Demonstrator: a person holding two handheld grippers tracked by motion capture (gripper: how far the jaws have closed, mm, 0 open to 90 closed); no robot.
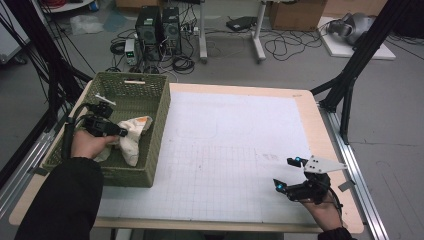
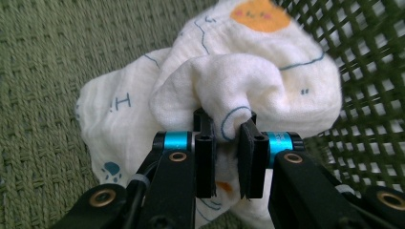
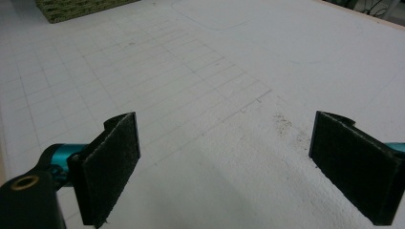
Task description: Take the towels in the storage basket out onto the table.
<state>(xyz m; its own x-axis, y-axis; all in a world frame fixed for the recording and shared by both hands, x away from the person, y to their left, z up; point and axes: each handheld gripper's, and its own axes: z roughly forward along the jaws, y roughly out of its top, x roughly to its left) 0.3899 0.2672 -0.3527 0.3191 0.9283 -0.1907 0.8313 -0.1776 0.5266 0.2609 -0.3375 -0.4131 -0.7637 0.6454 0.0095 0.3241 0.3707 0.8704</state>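
Note:
A cream cloth [image 1: 134, 134] printed with blue marks and an orange patch lies crumpled in a green woven basket [image 1: 159, 131] at the table's left. My left gripper [image 1: 119, 132] reaches into the basket, held by a hand in a dark sleeve. In the left gripper view it [image 2: 224, 125] is shut on a fold of the cloth [image 2: 239, 71], which bunches up above the basket floor [image 2: 43, 71]. My right gripper [image 1: 286, 173] rests low over the white gridded mat [image 1: 235, 145] at the front right. It [image 3: 224, 157] is open, with bare mat [image 3: 215, 71] between its pads.
The basket's mesh wall [image 2: 372, 57] stands close behind the cloth. A small white item [image 1: 105, 98] lies on the basket's far left rim. A corner of the basket [image 3: 71, 7] lies far ahead of my right gripper. Black frame legs [image 1: 350, 75] stand off the table's right side.

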